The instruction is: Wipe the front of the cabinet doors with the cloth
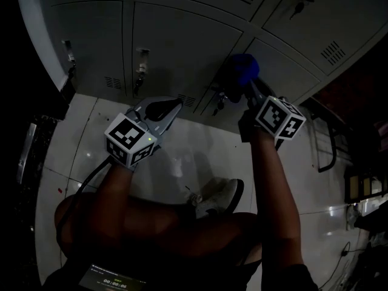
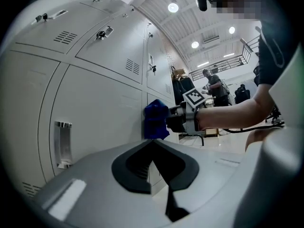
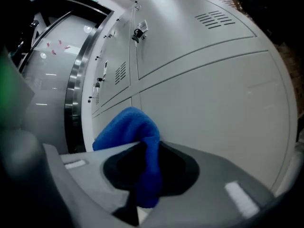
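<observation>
The right tongs (image 3: 145, 163) are clamped on the blue cloth (image 3: 129, 127): a bunched wad sticks out past the tips, with a tail of it pinched down between the jaws. In the head view the wad sits centre-right of the frame, up against the grey cabinet doors (image 1: 182, 41). From the left gripper view it looks to be touching the door face, though that contact is hard to call for certain.

The left tongs (image 2: 153, 148) are closed on nothing, tips together. They hover centre-left in the head view, short of the doors and well to the left of the wad.

So this is the right hand's job. The door panel lies straight ahead of its tongs, flat and wide, filling the right side of the right gripper view. The wad's long axis runs along the jaws, so the next stroke, I'd judge, wants it pressed forward and swept sideways across the panel. Watch the latch (image 1: 219, 102) just left of the cloth, which could snag it.
</observation>
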A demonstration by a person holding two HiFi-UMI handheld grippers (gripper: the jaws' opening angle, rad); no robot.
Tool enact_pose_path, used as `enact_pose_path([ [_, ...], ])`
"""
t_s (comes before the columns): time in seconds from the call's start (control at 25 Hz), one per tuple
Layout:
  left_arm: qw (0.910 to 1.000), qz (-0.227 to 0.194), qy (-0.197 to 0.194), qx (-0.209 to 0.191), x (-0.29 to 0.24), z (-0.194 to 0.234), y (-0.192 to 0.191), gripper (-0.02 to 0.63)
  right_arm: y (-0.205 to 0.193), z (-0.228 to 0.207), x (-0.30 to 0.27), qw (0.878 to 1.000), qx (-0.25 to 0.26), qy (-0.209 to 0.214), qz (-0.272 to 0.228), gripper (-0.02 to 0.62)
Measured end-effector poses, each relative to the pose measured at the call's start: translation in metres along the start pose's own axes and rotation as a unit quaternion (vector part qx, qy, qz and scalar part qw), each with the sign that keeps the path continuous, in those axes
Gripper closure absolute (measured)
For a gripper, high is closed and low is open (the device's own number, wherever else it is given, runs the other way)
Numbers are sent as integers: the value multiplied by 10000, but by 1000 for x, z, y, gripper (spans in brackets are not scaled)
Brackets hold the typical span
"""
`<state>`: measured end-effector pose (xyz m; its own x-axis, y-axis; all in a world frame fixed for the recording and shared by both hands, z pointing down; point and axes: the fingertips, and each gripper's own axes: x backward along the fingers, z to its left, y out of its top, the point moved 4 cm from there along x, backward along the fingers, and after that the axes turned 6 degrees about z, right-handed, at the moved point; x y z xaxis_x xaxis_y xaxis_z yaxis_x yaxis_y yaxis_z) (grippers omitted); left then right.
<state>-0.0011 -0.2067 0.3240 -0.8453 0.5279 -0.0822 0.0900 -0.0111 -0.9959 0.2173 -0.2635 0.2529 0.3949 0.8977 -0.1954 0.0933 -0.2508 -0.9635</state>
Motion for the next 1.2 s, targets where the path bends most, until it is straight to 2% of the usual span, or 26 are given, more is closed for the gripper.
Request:
enact_pose_path([
  [0.12,10000,-17,-21,19,0,0,0,603,0,-3,-8,10000,5,-85,-19,534],
  [0.32,10000,-16,-23,50,0,-1,-2,603,0,-15,0,9991,308,-288,10,534],
  [0.84,9999,2,-61,117,-3,-3,-5,603,5,-96,66,9928,197,-1175,-74,534],
  [1.2,9999,67,-85,73,-3,-5,-7,603,5,-147,105,9818,194,-1883,-150,534],
])
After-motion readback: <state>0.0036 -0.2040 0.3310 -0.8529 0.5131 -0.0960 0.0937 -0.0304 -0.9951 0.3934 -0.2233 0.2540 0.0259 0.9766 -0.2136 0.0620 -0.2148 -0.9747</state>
